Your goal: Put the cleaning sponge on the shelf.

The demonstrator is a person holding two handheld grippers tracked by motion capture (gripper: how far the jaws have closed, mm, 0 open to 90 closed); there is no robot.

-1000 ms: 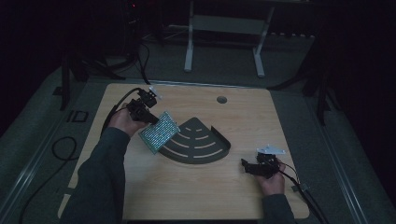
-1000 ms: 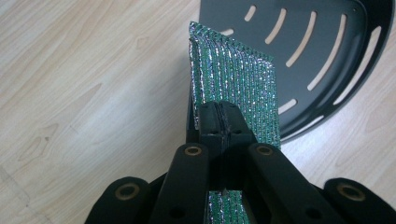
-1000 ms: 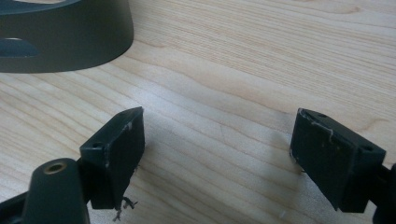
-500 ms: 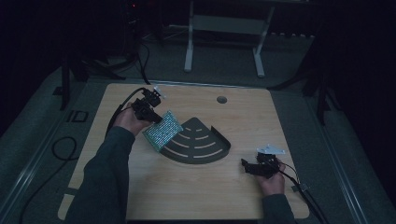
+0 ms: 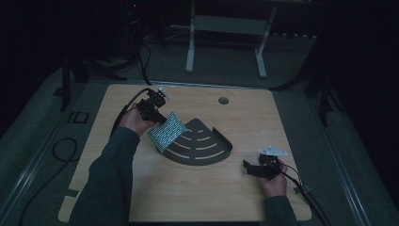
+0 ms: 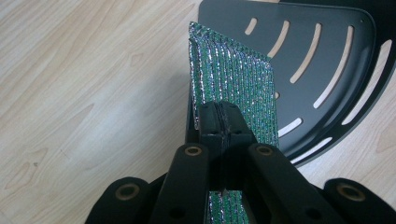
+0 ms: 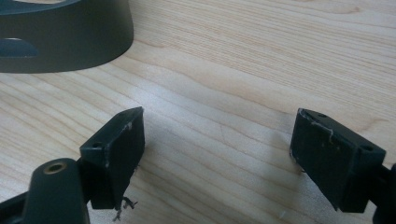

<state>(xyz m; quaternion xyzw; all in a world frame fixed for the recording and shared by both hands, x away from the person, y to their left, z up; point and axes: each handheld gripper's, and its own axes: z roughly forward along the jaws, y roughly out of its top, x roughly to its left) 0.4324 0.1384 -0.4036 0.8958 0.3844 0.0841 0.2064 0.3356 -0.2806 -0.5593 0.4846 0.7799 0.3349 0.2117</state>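
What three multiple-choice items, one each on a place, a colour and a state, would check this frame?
1. Where is the sponge?
A. flat on the table's far right corner
B. held at the rack's left edge
C. under the right gripper

2. What colour is the sponge?
A. sparkly green
B. plain yellow
C. red

3. How do the right gripper's jaws stand?
A. clamped on the rack
B. shut on nothing
C. open over bare wood

Answers: 1 B, the left gripper pinches it beside the dark slotted rack. 2 A, green weave with silver glints. 3 C, the jaws stand wide apart with the table between them.
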